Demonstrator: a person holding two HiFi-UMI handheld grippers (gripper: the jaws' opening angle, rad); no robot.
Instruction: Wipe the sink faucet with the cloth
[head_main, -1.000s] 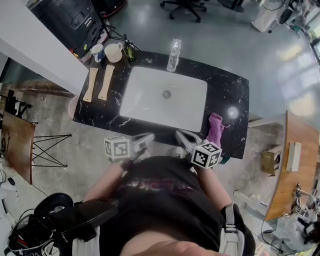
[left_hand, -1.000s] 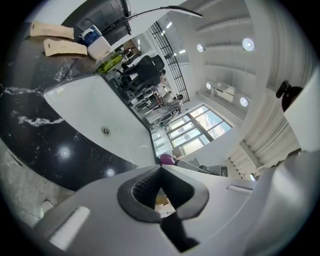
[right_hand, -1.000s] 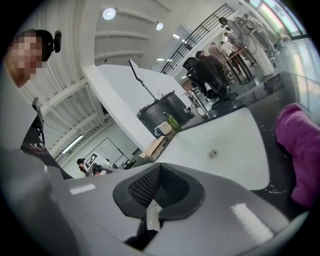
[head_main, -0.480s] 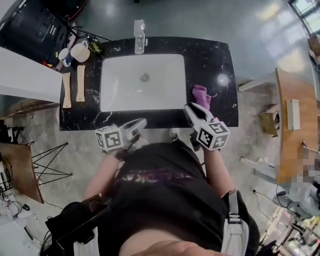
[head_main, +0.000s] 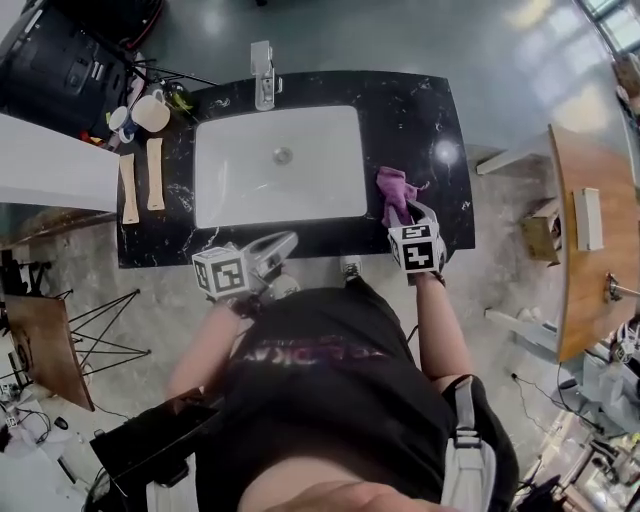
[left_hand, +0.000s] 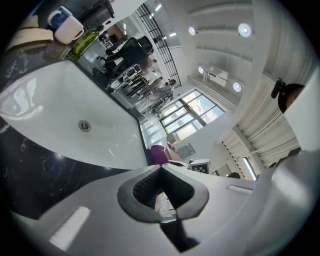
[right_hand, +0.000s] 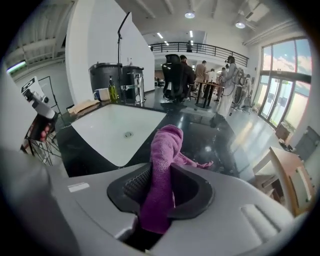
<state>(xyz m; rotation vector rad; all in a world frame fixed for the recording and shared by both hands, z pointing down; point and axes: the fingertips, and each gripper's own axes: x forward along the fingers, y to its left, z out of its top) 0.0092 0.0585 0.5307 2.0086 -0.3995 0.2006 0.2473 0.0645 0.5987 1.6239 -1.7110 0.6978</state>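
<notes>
**Head view:** The right gripper (head_main: 410, 212) has come down to the fluffy purple cloth (head_main: 393, 188), which lies on the black stone counter (head_main: 420, 110) right of the middle. The shiny metal faucet (head_main: 263, 62) at the top is not wiped yet, so I think grabbing the cloth comes next. The white sink bowl (head_main: 250, 170) holds only its drain.

**Left gripper view:** The left gripper (left_hand: 161, 167) is closed tight on nothing.

**Right gripper view:** The jaws have just been opening. The cloth (right_hand: 167, 145) sits between them and is not squeezed.

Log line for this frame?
phase: reaching for cloth | right gripper: jaws have just been opening, cloth between them, not clamped | left gripper: shut, empty | faucet: untouched
</notes>
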